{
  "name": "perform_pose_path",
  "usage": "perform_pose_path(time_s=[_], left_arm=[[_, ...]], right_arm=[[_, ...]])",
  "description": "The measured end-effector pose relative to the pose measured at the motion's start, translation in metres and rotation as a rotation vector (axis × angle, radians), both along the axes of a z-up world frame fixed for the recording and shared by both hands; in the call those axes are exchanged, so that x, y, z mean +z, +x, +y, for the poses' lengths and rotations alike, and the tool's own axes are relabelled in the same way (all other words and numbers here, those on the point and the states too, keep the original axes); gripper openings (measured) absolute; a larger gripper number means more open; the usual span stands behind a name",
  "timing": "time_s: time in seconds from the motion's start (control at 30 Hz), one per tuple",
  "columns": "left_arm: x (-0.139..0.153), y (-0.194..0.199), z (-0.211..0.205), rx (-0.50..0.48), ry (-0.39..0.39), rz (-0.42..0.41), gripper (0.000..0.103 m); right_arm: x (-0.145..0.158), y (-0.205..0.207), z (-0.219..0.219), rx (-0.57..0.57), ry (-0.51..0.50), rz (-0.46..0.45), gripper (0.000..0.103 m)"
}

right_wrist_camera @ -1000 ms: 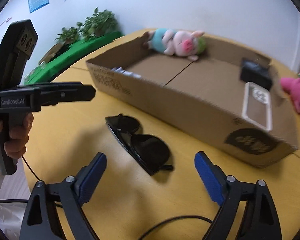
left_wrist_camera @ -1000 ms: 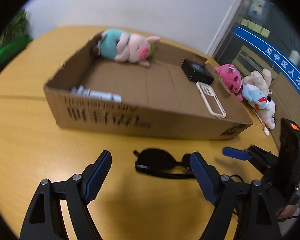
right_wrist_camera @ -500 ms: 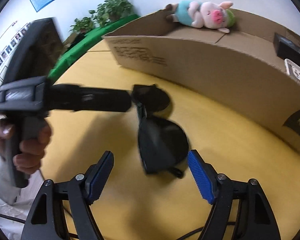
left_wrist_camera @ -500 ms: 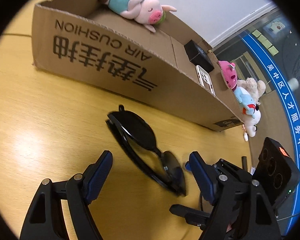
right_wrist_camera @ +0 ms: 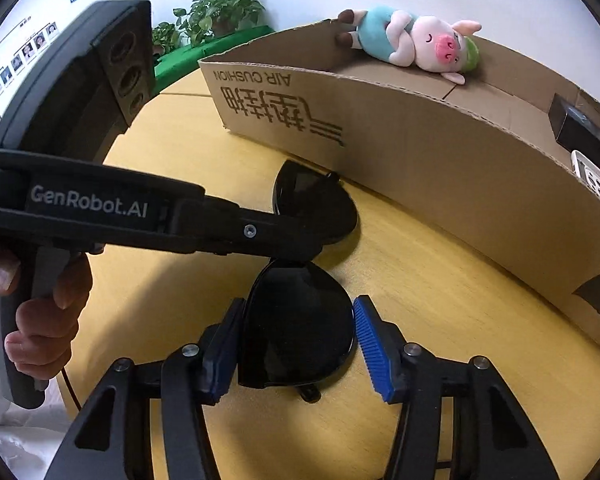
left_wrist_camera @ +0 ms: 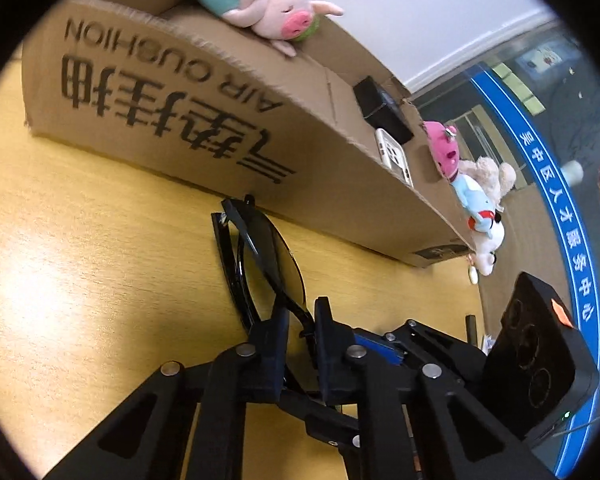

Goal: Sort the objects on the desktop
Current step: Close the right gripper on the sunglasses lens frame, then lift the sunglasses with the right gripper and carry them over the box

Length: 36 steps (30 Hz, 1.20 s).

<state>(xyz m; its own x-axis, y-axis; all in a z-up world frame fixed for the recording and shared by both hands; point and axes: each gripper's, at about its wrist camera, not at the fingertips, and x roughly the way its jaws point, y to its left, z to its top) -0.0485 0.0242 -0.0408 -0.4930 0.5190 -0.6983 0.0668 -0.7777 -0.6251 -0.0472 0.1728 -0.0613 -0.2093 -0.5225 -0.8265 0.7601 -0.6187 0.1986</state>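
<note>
Since half a second ago, the left gripper (left_wrist_camera: 302, 320) has been closed from wide open onto the bridge of the sunglasses (left_wrist_camera: 260, 256), and the right gripper (right_wrist_camera: 296, 344) has been narrowed around the near lens. In the left wrist view the two dark fingers are seen pinched together on the thin middle of the frame, with one lens stretching away toward 11 o'clock, up to the foot of the cardboard box (left_wrist_camera: 204, 120). In the right wrist view the sunglasses (right_wrist_camera: 300, 328) are seen lying on the yellow table (right_wrist_camera: 440, 300); the left finger pad (right_wrist_camera: 224, 352) is pressed against the lens edge, while the right pad sits just beside the other edge, so a firm grip there cannot be told. The left gripper (right_wrist_camera: 300, 248) is reached in from 9 o'clock across the bridge.

Inside the box, a plush pig (right_wrist_camera: 420, 42) is laid at 12 o'clock, and a black case (right_wrist_camera: 580, 132) and a white phone case (right_wrist_camera: 594, 178) are placed at 2 o'clock. Outside the box, more plush toys (left_wrist_camera: 476, 200) are piled at 3 o'clock in the left wrist view.
</note>
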Motion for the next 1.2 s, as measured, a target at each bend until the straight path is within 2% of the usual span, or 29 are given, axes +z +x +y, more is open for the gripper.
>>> perform_pose_path(time_s=[0.23,0.47,0.63,0.77,0.83,1.0,1.1,1.2], left_arm=[[0.042,0.007,0.013,-0.051,-0.084,0.099,0.011],[0.109,-0.005,0.028,-0.125,-0.143,0.249,0.011],[0.150,-0.049,0.040,-0.200,-0.194,0.348,0.012],[0.168,-0.104,0.038,-0.251,-0.197,0.371,0.012],[0.170,-0.136,0.038,-0.283,-0.199,0.369,0.012],[0.152,-0.220,0.032,-0.320,-0.127,0.288,0.011],[0.126,-0.270,0.026,-0.333,-0.091,0.232,0.010],[0.088,-0.316,0.017,-0.344,-0.055,0.157,0.009]], right_arm=[[0.026,0.008,0.008,-0.041,-0.048,0.043,0.052],[0.090,0.012,0.021,-0.096,-0.119,0.173,0.052],[0.130,-0.013,0.032,-0.166,-0.167,0.247,0.052],[0.156,-0.063,0.031,-0.215,-0.180,0.286,0.052],[0.163,-0.090,0.029,-0.234,-0.179,0.277,0.052],[0.161,-0.164,0.024,-0.286,-0.152,0.233,0.052],[0.147,-0.212,0.021,-0.314,-0.129,0.182,0.052],[0.123,-0.255,0.017,-0.340,-0.088,0.111,0.052]])
